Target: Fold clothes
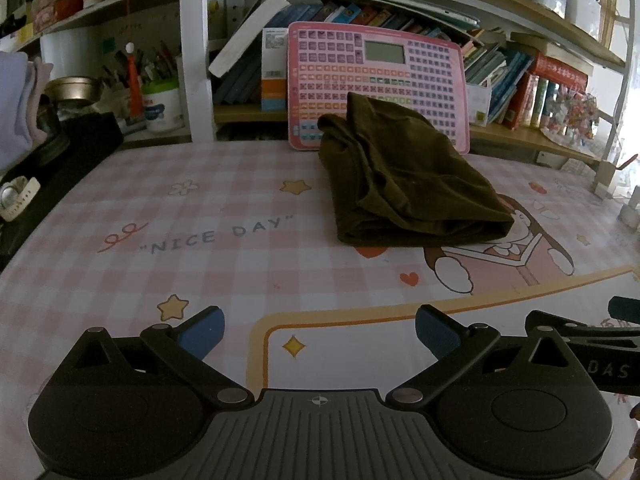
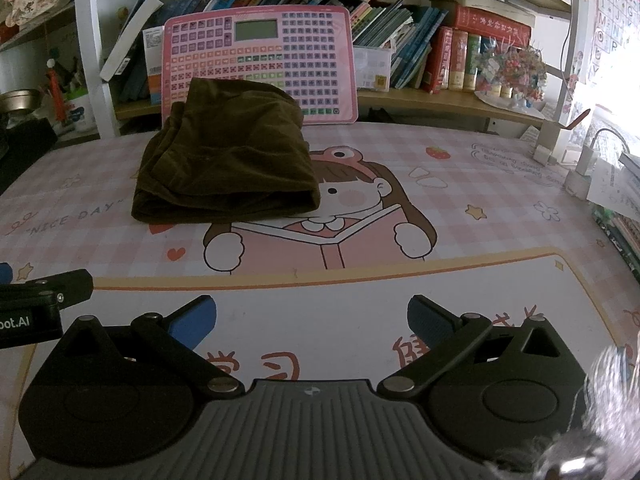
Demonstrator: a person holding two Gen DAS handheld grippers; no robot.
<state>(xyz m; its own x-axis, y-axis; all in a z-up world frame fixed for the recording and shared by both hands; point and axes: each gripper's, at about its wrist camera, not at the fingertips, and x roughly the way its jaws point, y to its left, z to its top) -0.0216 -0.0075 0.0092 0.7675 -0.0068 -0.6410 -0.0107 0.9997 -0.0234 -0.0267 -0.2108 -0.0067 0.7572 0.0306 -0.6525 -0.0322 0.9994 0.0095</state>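
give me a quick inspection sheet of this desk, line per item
surface: pink checked desk mat with cartoon print, flat
job's things: dark olive garment folded into a bundle, lying on the mat, untouched
clutter: pink keyboard board propped behind the garment; watch at the left edge
grippers: left hand-held gripper open, empty; right hand-held gripper open, empty; both short of the garment
cables: white cable and plug at the right edge
surroundings: shelves of books, pen cup

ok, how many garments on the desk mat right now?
1: a dark olive folded garment at the back of the desk mat, in front of the pink keyboard toy. Both grippers are open and clear of it.
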